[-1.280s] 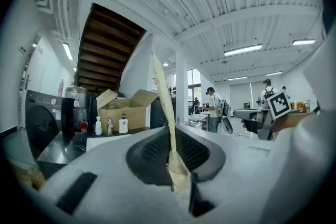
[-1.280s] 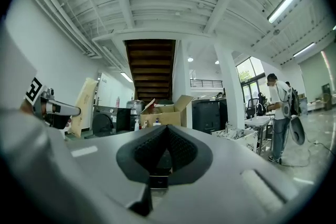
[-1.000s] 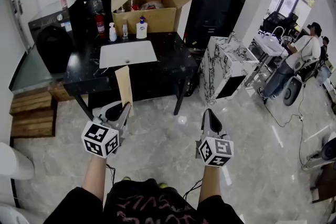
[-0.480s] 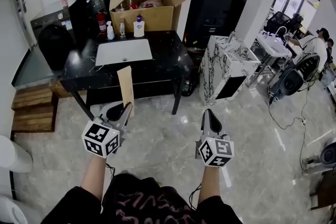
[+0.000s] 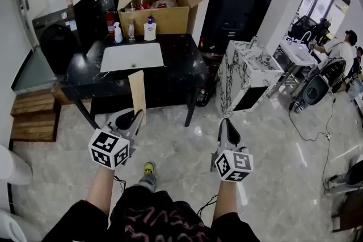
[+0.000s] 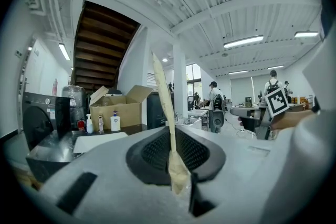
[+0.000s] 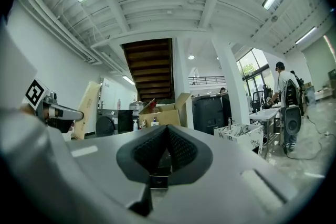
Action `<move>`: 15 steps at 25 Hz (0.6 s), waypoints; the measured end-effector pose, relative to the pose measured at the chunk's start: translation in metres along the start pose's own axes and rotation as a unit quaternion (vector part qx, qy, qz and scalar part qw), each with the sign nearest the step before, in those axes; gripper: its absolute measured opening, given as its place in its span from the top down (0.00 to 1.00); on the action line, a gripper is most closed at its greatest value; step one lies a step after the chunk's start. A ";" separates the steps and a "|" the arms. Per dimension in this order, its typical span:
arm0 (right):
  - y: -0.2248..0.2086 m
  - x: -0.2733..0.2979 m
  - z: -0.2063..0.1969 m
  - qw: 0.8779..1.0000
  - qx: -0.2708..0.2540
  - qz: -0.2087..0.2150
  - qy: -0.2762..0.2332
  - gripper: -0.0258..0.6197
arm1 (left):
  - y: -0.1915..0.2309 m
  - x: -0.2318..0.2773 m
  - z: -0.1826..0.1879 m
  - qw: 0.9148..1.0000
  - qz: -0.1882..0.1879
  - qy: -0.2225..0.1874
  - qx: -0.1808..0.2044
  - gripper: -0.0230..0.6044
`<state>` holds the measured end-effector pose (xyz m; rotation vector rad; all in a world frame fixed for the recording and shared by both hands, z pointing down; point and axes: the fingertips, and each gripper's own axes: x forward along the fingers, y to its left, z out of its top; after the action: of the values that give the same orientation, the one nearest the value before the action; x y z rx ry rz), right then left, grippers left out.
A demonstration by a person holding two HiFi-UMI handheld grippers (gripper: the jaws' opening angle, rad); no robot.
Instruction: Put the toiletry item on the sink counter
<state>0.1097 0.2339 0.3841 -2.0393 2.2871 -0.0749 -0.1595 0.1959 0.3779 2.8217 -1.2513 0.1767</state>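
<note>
My left gripper (image 5: 135,118) is shut on a flat tan packet (image 5: 136,96), the toiletry item, which stands upright from the jaws; in the left gripper view the packet (image 6: 164,97) rises thin and edge-on. My right gripper (image 5: 227,126) is shut with nothing in it, and the right gripper view shows its jaws closed. Ahead stands the black sink counter (image 5: 182,59) with a white basin (image 5: 131,56). Both grippers hang over the marble floor, short of the counter's front edge.
An open cardboard box (image 5: 161,5) and pump bottles (image 5: 150,29) sit at the counter's back. A marble-patterned cabinet (image 5: 247,72) stands to the right, a washing machine (image 5: 54,37) and wooden steps (image 5: 33,116) to the left. People are in the background at the right.
The whole view has moved slightly nearer the counter. A foot in a yellow shoe now shows below between the grippers. Both grippers keep their pose and grip.
</note>
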 end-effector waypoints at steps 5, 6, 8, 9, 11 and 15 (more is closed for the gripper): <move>-0.009 0.044 -0.006 1.000 -0.008 -0.006 0.006 0.94 | 0.027 0.041 -0.003 1.000 -0.006 -0.002 -0.006 0.92; -0.011 0.055 -0.007 1.000 -0.009 -0.006 0.007 0.94 | 0.034 0.050 -0.003 1.000 -0.007 -0.001 -0.008 0.92; -0.014 0.077 -0.008 1.000 -0.010 -0.008 0.008 0.94 | 0.051 0.068 -0.004 1.000 -0.009 0.001 -0.011 0.92; -0.015 0.087 -0.007 1.000 -0.011 -0.010 0.009 0.94 | 0.059 0.077 -0.003 1.000 -0.010 0.002 -0.013 0.92; -0.017 0.107 -0.005 1.000 -0.011 -0.015 0.010 0.94 | 0.074 0.095 -0.001 1.000 -0.016 0.005 -0.015 0.92; -0.018 0.151 -0.005 1.000 -0.011 -0.024 0.014 0.94 | 0.110 0.129 0.004 1.000 -0.024 0.007 -0.019 0.92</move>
<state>0.1103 0.0822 0.3866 -2.1175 2.2640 -0.0820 -0.1552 0.0269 0.3899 2.8099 -1.1701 0.1674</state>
